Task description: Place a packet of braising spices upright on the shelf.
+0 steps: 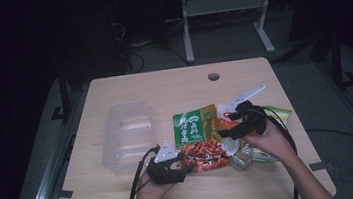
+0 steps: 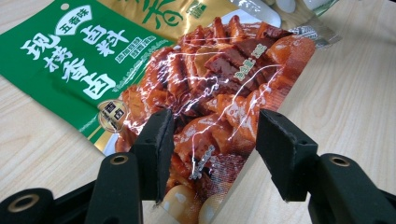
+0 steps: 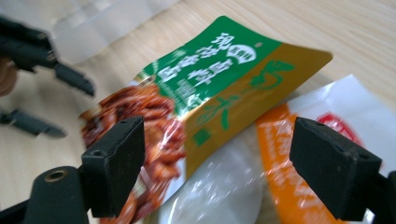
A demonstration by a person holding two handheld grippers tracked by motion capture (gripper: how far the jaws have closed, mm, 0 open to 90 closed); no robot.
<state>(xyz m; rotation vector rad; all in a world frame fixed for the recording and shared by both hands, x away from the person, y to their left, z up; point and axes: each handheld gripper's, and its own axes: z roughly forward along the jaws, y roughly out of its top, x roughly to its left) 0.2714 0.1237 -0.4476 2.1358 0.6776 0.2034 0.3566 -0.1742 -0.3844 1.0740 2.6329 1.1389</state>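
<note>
Green-and-red braised-snack packet [image 1: 198, 137] lies centre frame atop other pouches [image 1: 257, 120]. Left gripper [image 2: 210, 140] half-open, straddling its lower edge, empty; right gripper [image 3: 215, 154] wide open, empty. Risk: glossy film slipping out, dragging neighbouring pouches.

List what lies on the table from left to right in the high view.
Clear plastic container → left gripper → green and red food packet → right gripper → yellow-green packet edge.

— What stands at the left on the wooden table [image 1: 124, 186]?
— A clear plastic container [image 1: 128, 135]. Behind the table, a white metal frame [image 1: 225, 18] stands on the floor.
</note>
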